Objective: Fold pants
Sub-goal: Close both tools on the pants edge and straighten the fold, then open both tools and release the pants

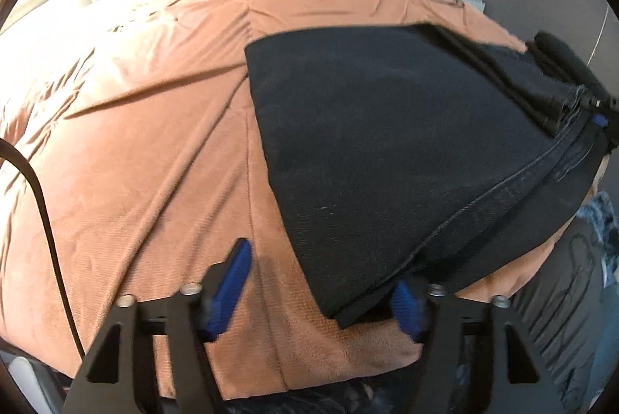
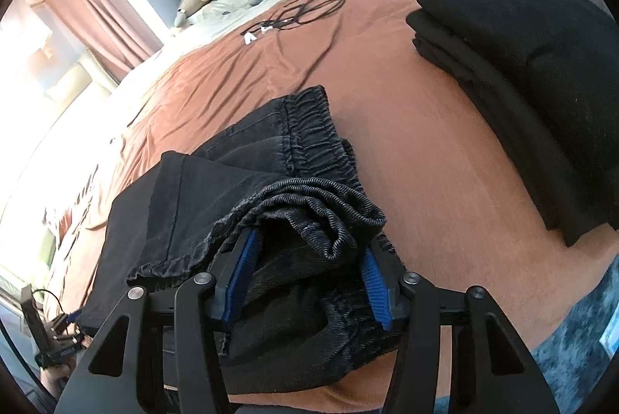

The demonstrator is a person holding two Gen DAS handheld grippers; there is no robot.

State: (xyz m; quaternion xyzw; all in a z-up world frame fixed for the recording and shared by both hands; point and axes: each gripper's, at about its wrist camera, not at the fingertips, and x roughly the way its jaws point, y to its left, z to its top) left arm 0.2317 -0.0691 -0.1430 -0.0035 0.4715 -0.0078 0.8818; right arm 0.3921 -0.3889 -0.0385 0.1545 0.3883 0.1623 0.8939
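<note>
Pants [image 2: 271, 220] bunched between right gripper [image 2: 305, 274] pads; left gripper [image 1: 321, 294] spread at their corner, folded stack [image 2: 534, 65] right-view only

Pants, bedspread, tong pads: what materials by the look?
Pants: faded black denim-like cotton, going by diagonal twill lines and a gathered elastic waistband. Bedspread: rust-coloured soft woven fabric, matte, finely ribbed, creased. Right tongs' pads: blue, ridged, likely rubber or plastic.

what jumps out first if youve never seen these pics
The black pants bunched between the right gripper fingers, low on the rust-orange bedspread. Next, the stack of folded black clothes at right, and black cables farther up the bed.
</note>
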